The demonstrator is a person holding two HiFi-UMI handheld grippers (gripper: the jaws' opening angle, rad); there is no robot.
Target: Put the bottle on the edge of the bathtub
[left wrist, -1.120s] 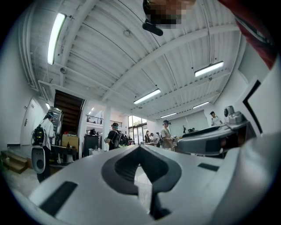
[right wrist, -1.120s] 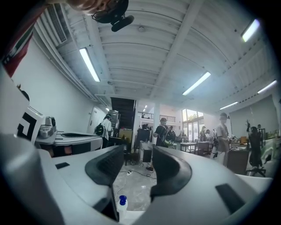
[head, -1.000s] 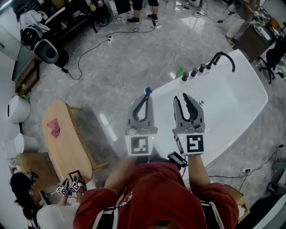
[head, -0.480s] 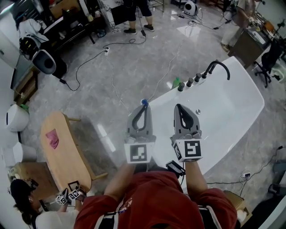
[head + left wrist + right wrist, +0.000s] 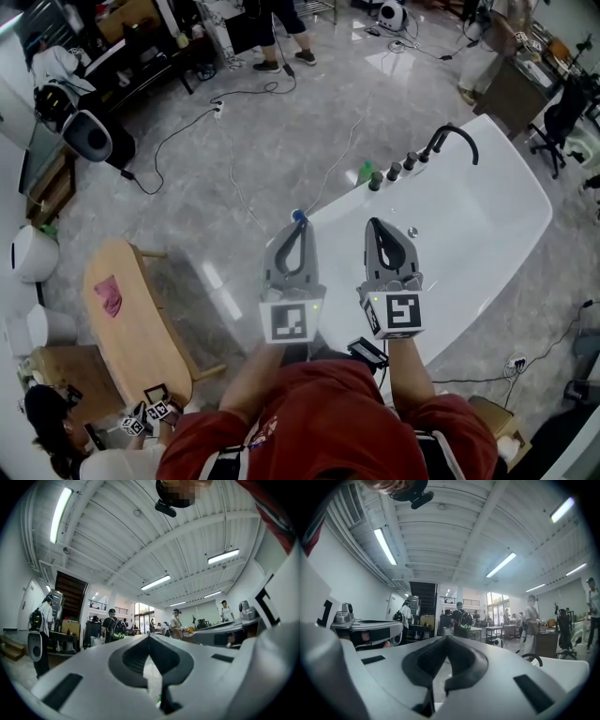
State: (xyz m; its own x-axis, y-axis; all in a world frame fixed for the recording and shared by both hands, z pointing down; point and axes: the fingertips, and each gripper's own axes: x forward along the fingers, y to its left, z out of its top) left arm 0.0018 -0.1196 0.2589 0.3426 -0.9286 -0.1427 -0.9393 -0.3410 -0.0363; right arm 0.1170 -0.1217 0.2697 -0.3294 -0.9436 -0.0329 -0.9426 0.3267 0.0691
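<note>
Quick status, both hands out in front of me. My left gripper (image 5: pixel 299 225) is fully closed, tips touching, nothing between them. In the left gripper view there's only a sliver of floor showing through the gap further back. Same w/ my right gripper (image 5: pixel 375 225): jaws pressed together, holding nothing. So both are empty rn. They're side by side, a bit apart, both pointing away from me.

In the head view the right one is over the white of the bathtub (image 5: pixel 497 220), near its close end. The left one has its tip right at the tub's left corner, w/ grey floor (image 5: pixel 281 122) under most of it. There's a small blue round thing (image 5: pixel 298 215) right at that tip, too small to say what it is tbh.

The bottle (image 5: pixel 366 172) is the little green one further along the tub's far rim, just beside the row of dark knobs (image 5: pixel 394 172). It's well clear of both grippers. Looks like it's at the rim, but it's tiny in the head view, so idk if it's on the edge itself or just behind it.

Other stuff: an oval wooden table (image 5: pixel 150 328) off to my left w/ a pink cloth (image 5: pixel 110 298) on it, and cables across the floor.
</note>
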